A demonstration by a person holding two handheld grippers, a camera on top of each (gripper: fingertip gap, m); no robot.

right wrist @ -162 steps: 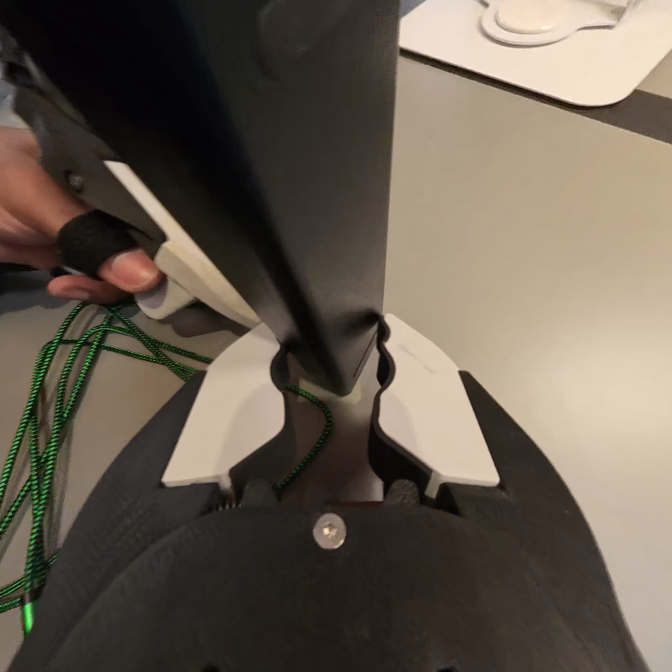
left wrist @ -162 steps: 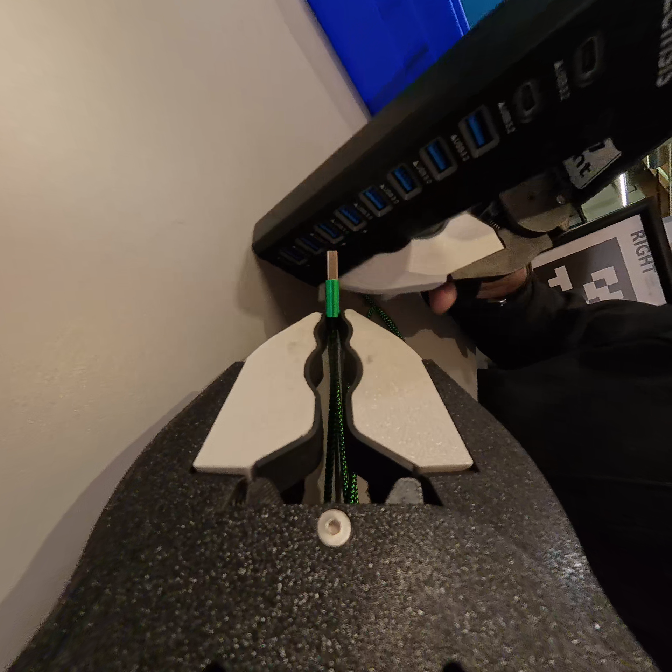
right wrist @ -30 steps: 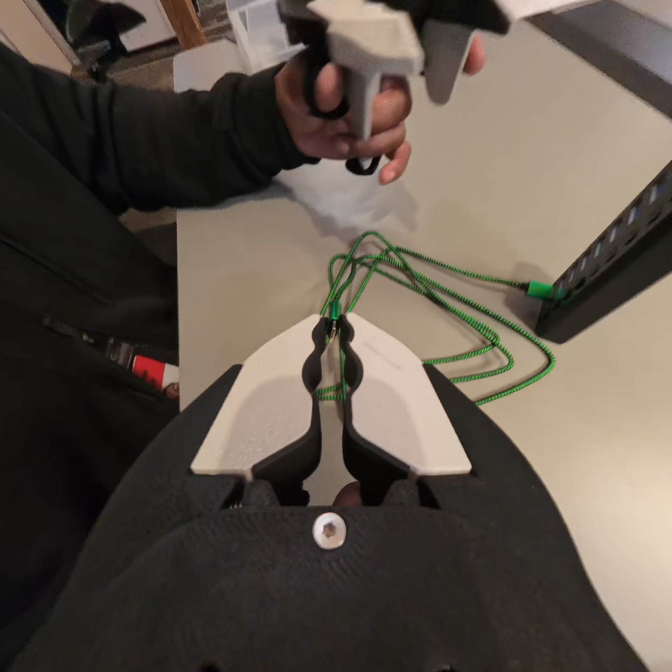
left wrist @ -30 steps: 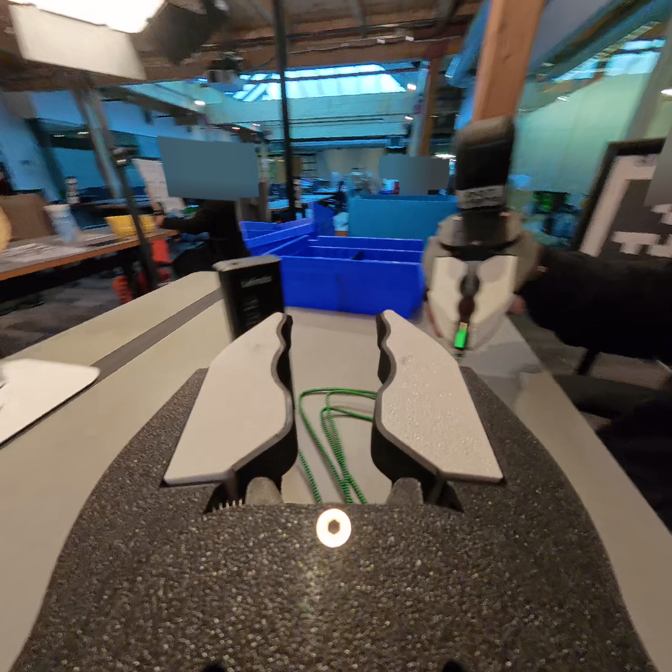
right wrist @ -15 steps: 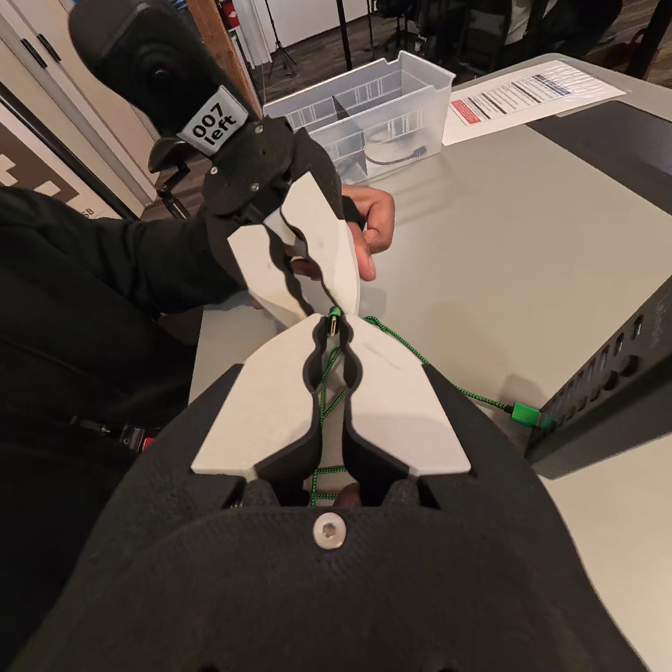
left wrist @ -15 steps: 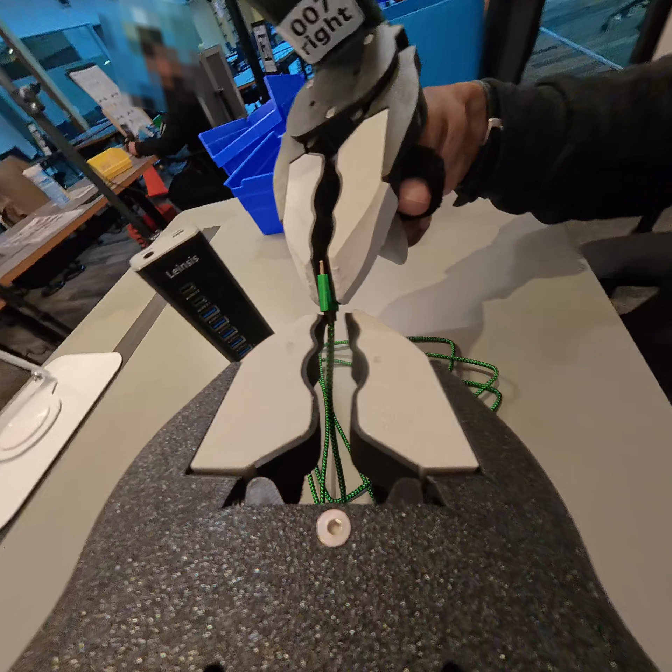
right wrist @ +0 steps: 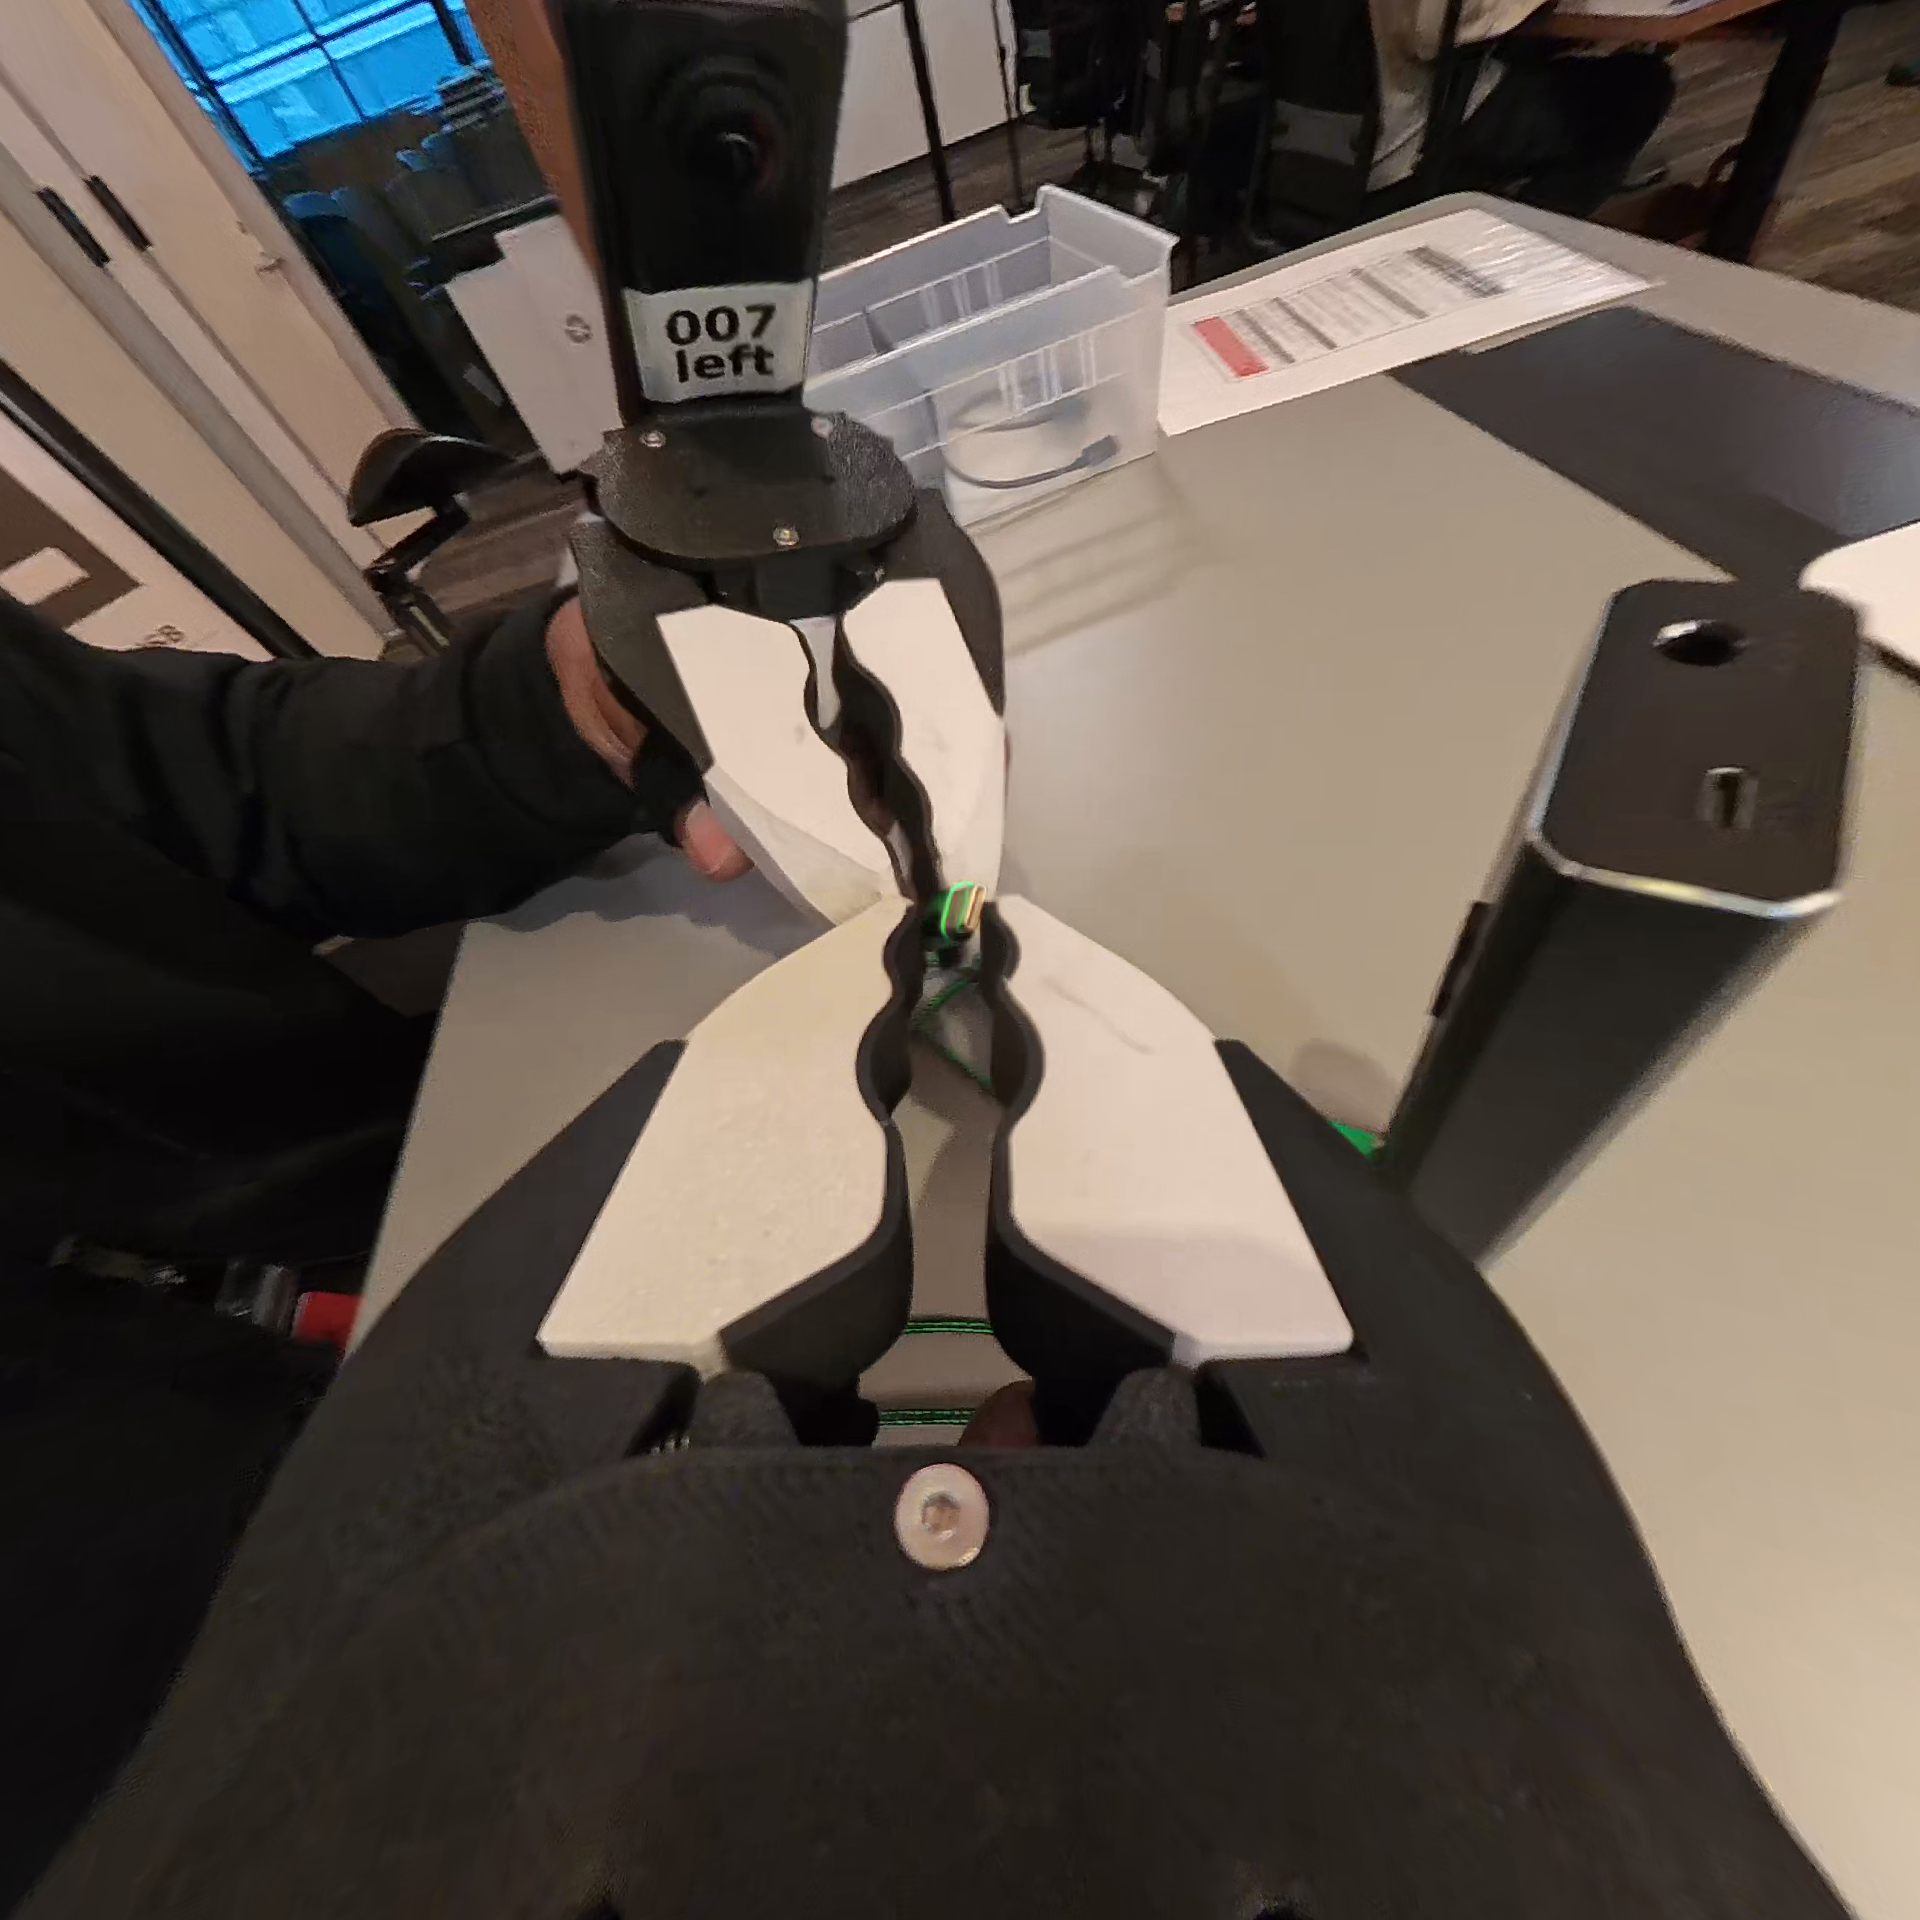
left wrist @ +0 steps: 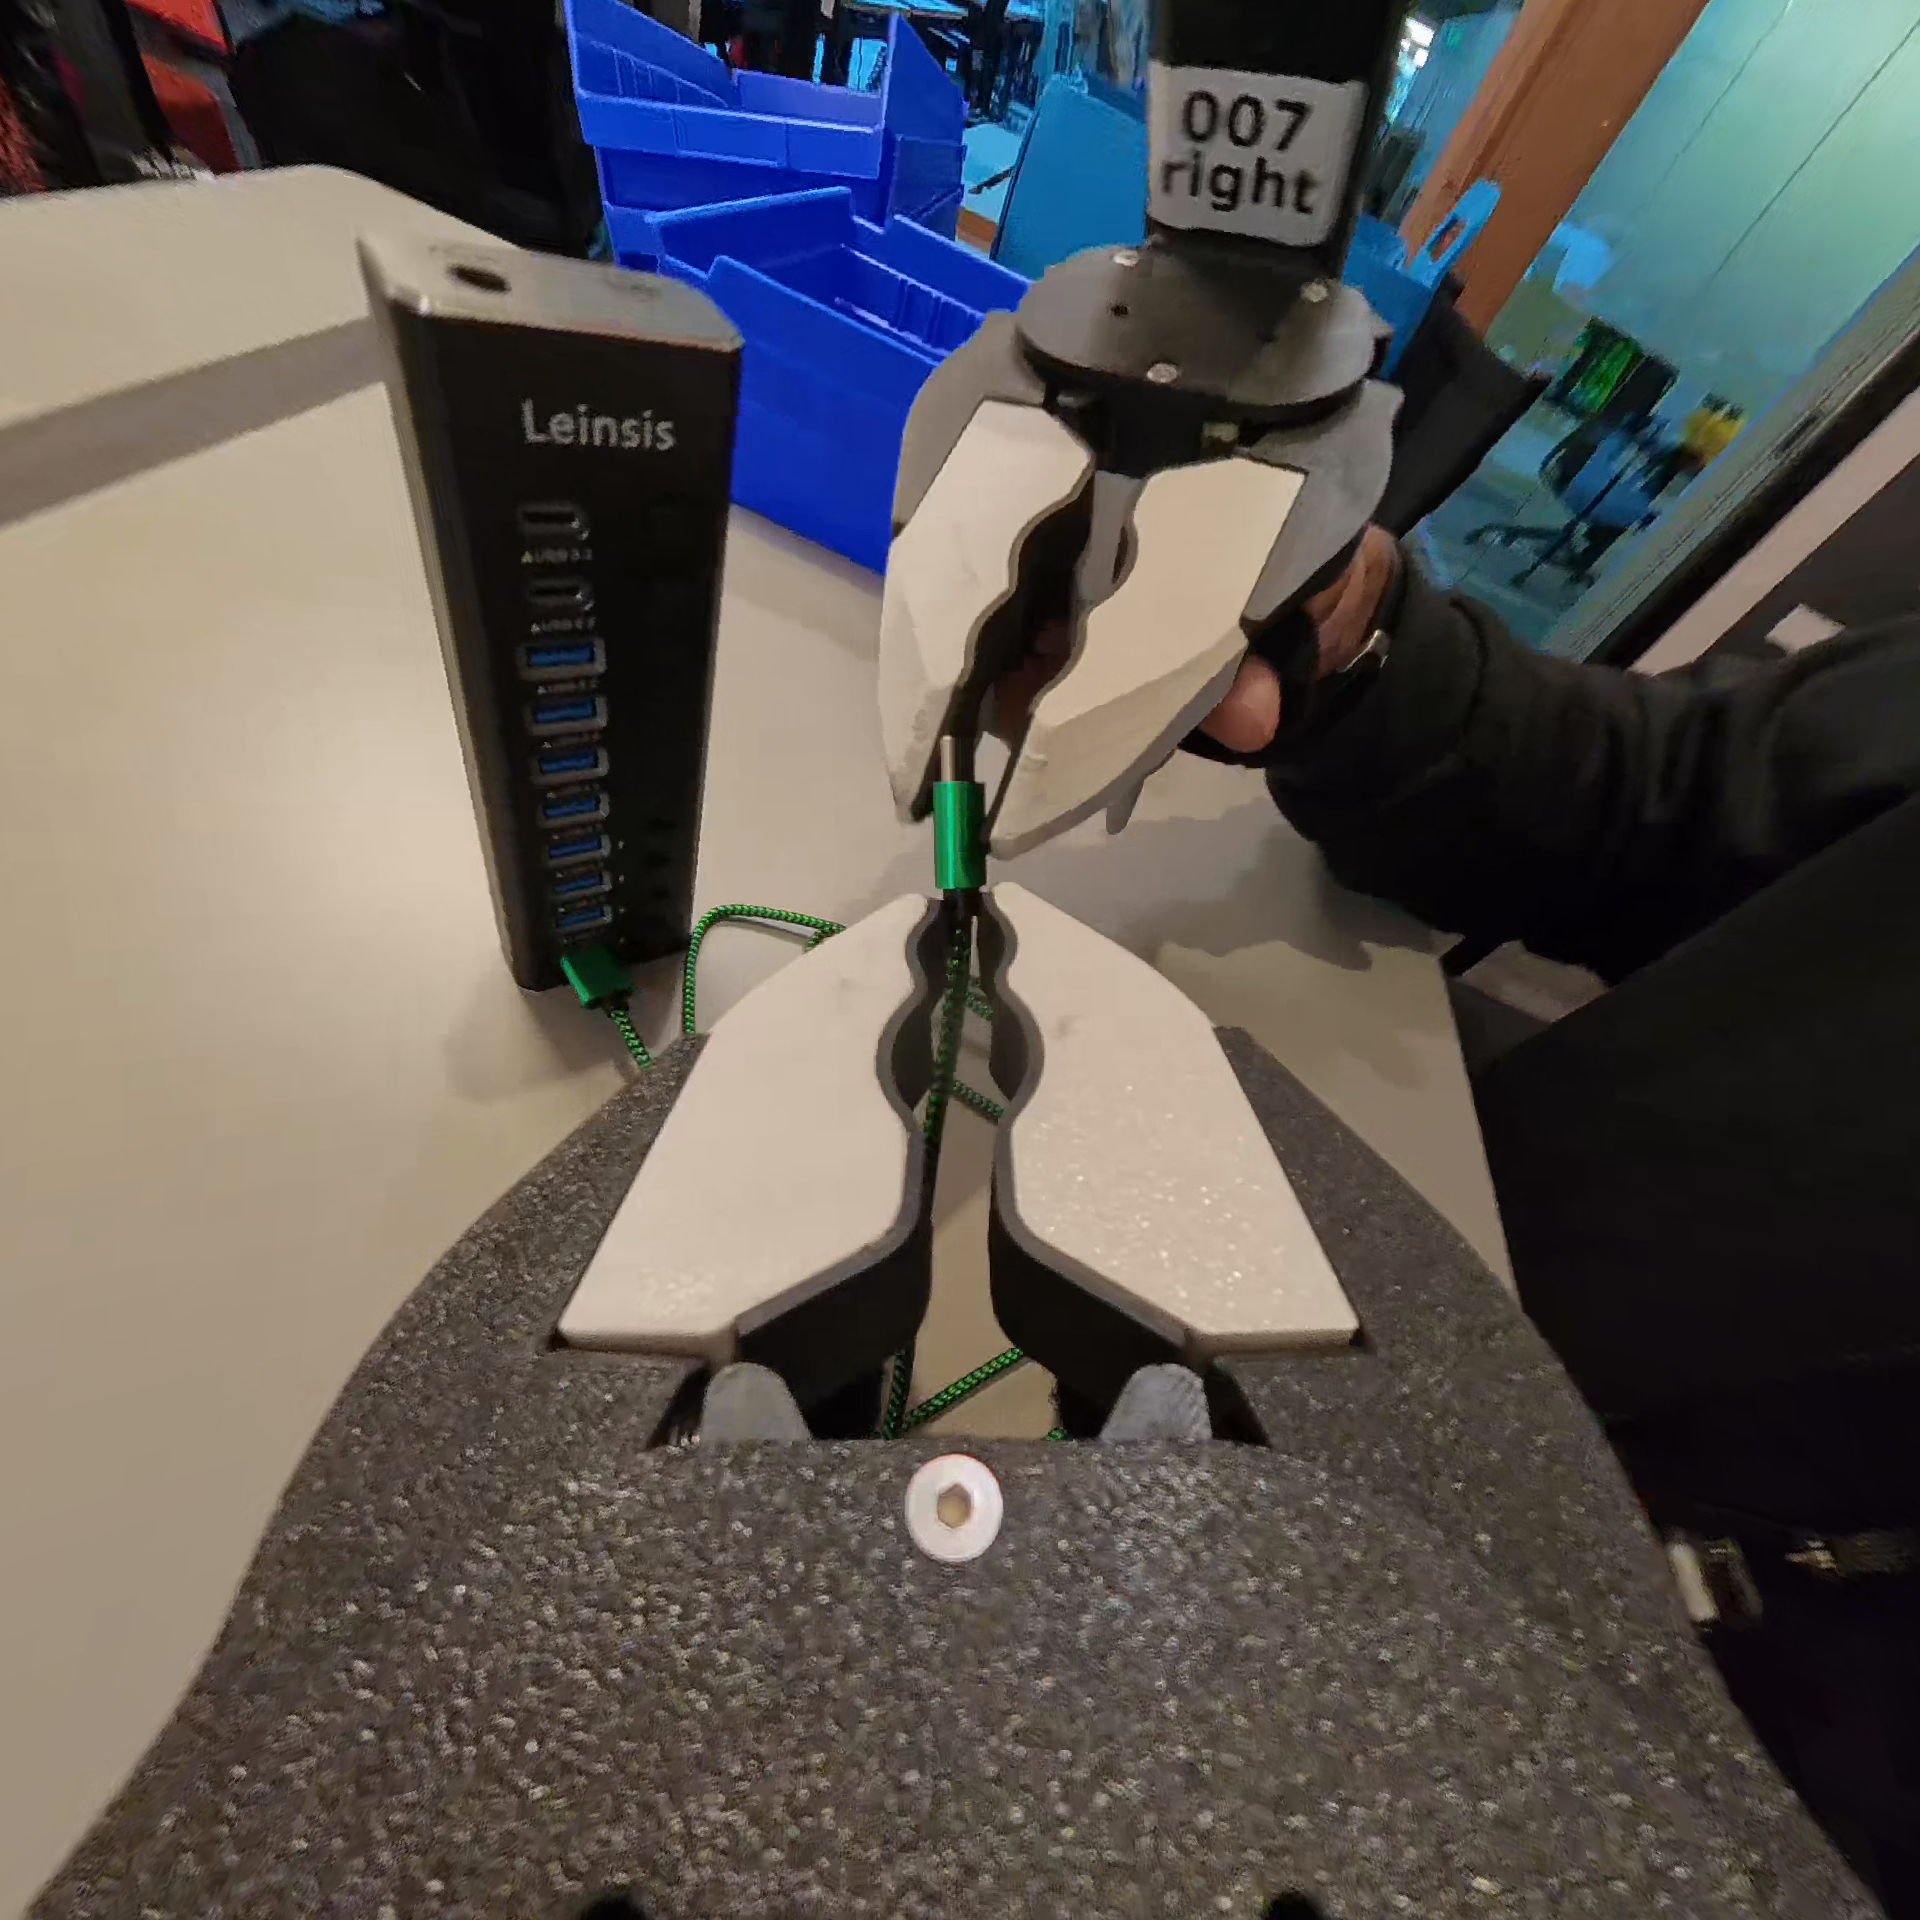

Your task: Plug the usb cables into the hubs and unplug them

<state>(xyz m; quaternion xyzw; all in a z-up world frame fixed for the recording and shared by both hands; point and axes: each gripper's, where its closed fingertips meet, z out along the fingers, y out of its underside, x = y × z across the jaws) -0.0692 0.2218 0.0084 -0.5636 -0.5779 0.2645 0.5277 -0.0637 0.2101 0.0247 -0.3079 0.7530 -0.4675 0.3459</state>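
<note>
Grey worktop [left wrist: 260, 790], blue bins [left wrist: 821, 312] behind. Upright black hub [left wrist: 566, 623] with one green plug [left wrist: 594, 979] seated in lowest port. Left tongs [left wrist: 961, 902] clamped on cable [left wrist: 940, 1081] below free connector [left wrist: 958, 836]; right tongs [right wrist: 948, 914] pinching that connector. Insertion and unplugging outstanding.

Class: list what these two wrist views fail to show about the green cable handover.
- Right wrist view: black USB hub ports face away; its plugged end hides behind the right claw.
- Left wrist view: the left claw covers the cable below the green connector.
- Cable slack: hidden under both.
</note>
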